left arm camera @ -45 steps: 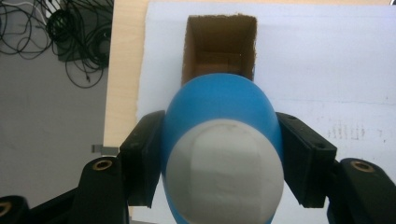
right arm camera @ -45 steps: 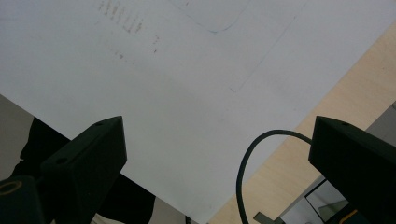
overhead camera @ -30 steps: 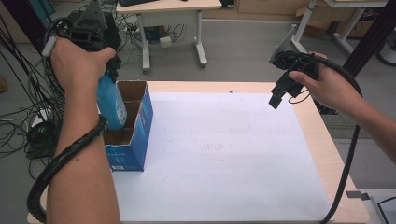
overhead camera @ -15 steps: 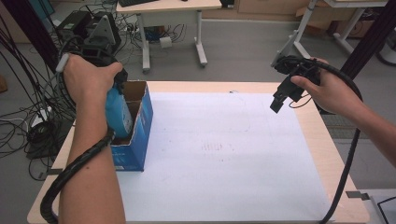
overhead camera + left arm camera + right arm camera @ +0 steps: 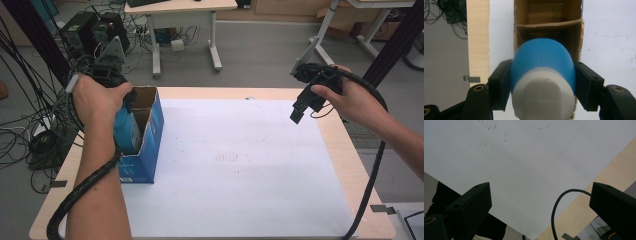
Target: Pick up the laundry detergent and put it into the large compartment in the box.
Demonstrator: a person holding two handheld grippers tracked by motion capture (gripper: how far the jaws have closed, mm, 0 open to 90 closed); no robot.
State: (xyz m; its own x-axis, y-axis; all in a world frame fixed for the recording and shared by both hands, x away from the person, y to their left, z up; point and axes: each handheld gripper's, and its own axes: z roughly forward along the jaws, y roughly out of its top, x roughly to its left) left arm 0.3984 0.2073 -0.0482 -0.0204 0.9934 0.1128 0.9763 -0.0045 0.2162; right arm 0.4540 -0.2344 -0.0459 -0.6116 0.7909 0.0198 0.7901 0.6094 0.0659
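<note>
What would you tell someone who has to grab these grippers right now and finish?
Left gripper: shut on the blue bottle, held over the open cardboard box at the table's left side, its lower end already inside.
Right gripper: open, empty, above the white sheet near the table's right edge.
Done: bottle picked up and partly lowered in.
Left: probably lower it fully, then release.

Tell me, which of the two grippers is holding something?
The left gripper, by the blue cardboard box. Its jaws squeeze a blue-and-white bottle over the open box. The right gripper hangs open over the white sheet, with nothing between its jaws.
</note>
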